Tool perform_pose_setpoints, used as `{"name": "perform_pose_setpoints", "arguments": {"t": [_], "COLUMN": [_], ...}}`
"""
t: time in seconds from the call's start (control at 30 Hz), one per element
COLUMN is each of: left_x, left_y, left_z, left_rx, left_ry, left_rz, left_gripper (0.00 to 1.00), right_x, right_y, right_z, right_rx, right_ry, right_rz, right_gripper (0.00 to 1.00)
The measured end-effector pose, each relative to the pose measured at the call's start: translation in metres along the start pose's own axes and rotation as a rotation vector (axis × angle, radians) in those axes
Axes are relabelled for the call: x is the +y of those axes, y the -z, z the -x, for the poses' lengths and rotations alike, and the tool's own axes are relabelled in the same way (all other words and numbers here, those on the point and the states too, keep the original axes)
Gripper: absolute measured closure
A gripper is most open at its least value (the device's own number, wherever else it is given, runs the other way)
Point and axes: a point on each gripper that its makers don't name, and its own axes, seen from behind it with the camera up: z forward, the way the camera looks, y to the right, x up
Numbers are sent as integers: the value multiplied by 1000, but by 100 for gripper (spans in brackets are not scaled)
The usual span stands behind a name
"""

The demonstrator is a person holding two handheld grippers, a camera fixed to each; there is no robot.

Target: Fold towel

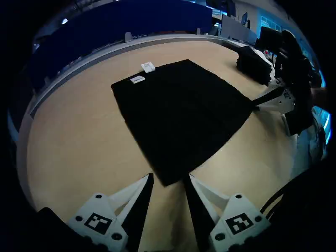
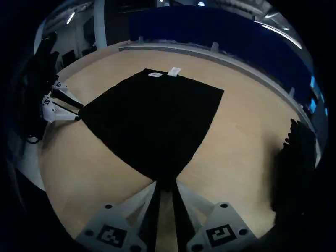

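Item: towel (image 1: 180, 113) (image 2: 155, 122), black, one piece, lying spread flat near the middle of the table (image 1: 75, 138) (image 2: 243, 126), a pale wood-grain top with a light raised rim along its far edge. Attached at the towel's far edge: two small white tags (image 1: 148, 66) (image 2: 174, 71), one lying on the cloth, one reaching out onto the wood. Near corner, left side: the left gripper (image 1: 168, 178) (image 2: 80, 112) has its fingers spread wide, the towel's corner lying in the gap between the tips and not clamped; in the right gripper view the same tool appears at the table's left edge, its two fingers splayed at that corner. Near corner, right side: the right gripper (image 2: 166, 185) (image 1: 253, 105) has its fingers drawn close together on the towel's point, pinching it; in the left gripper view its dark tip meets the cloth at the far right corner. Both tools: white bodies, black finger faces, square black-and-white markers. Also on the table: a pile of dark folded cloth (image 1: 254, 63) (image 2: 296, 164), well apart from the towel, toward the right end. Behind the table: a blue partition (image 1: 126, 21) (image 2: 218, 29) running along the rim.
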Motion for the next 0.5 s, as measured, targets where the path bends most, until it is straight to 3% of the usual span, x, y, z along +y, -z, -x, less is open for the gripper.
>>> {"name": "perform_pose_setpoints", "arguments": {"t": [0.13,0.33,0.5], "left_x": [1,2,5], "left_y": [0,-1,2], "left_z": [0,-4,-8], "left_rx": [-5,8,13], "left_ry": [4,26,48], "left_rz": [-7,-17,-19], "left_gripper": [78,91,92], "right_x": [-1,0,2], "right_y": [0,1,7], "right_z": [-1,-5,-14], "right_rx": [-3,5,25], "right_ry": [-2,-4,-11], "right_rz": [0,-2,5], "right_gripper": [84,86,87]}}
